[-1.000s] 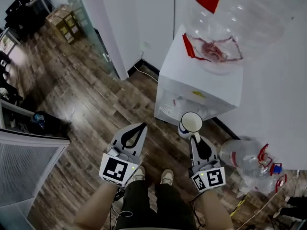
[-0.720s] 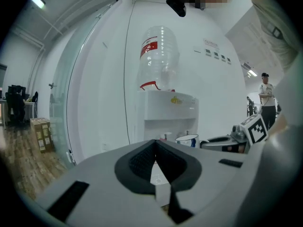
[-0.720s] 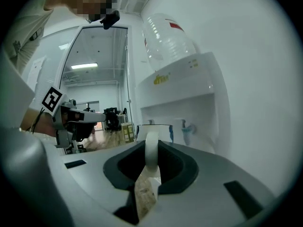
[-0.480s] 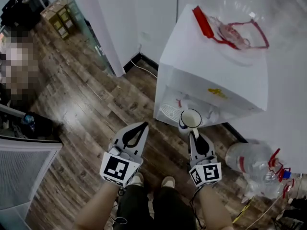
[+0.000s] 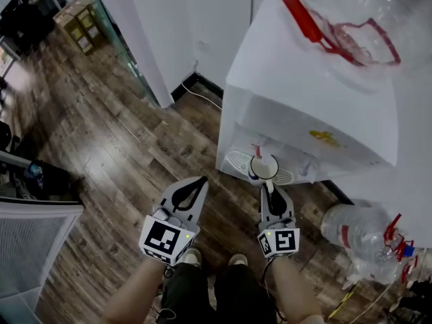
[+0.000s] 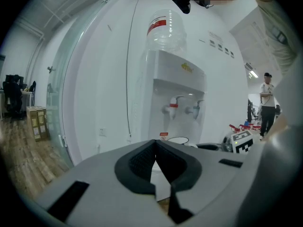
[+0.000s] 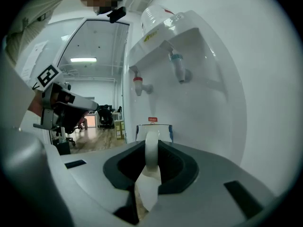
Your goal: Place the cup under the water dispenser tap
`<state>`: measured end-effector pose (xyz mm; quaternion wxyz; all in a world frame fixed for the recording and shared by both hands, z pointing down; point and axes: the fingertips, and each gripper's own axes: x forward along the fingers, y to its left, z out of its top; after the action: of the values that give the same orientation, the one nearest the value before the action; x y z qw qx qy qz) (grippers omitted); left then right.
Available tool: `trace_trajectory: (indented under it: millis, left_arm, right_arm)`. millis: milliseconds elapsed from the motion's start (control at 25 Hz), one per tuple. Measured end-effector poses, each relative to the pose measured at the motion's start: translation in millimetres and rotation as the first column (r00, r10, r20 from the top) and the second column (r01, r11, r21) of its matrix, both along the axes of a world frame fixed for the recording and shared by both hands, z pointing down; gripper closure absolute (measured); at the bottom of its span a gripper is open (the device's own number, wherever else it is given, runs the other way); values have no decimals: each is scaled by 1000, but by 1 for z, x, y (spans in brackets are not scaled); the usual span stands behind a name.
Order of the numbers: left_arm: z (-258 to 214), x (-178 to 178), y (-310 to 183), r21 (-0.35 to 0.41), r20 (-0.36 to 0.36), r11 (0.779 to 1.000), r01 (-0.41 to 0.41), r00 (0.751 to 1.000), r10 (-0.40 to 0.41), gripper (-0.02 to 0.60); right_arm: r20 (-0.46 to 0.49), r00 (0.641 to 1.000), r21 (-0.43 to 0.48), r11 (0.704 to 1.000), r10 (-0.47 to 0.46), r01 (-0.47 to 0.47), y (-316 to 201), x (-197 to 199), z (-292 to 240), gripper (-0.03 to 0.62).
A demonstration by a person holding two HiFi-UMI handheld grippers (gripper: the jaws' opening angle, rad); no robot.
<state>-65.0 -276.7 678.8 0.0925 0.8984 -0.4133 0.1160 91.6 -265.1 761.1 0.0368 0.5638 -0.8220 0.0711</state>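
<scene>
Two tongs in play: we hold white cup (image 5: 264,167) by handle (image 7: 151,148) in right gripper (image 5: 269,185), jaws pinched narrow on it. Cup upright, just ahead of tips; red tap (image 5: 258,148) above, slightly beyond. Left gripper (image 5: 197,183) closed, empty, farther off.

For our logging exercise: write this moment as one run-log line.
right gripper: shut on cup | cup: held before water dispenser | left gripper: shut, empty

Open wooden floor (image 5: 121,133) lies left of the water dispenser (image 5: 310,93); its red tap (image 7: 138,83) and blue tap (image 7: 179,66) overhang the recess; a bottle (image 5: 354,228) crowds the floor at right.
</scene>
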Motion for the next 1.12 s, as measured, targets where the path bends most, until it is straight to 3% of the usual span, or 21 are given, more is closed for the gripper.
trace_trajectory:
  millis: [600,1120]
  left_arm:
    - [33,1,3,-101,-2,995,9,1000,-10,576]
    - [46,2,7,-179,-4,984,-14,1000,13,575]
  right_arm:
    - [-91,996,29,999,25,-23,-2,-9,7,528]
    - [-53,994,-2,995,97,-97,-2,-10,7,526]
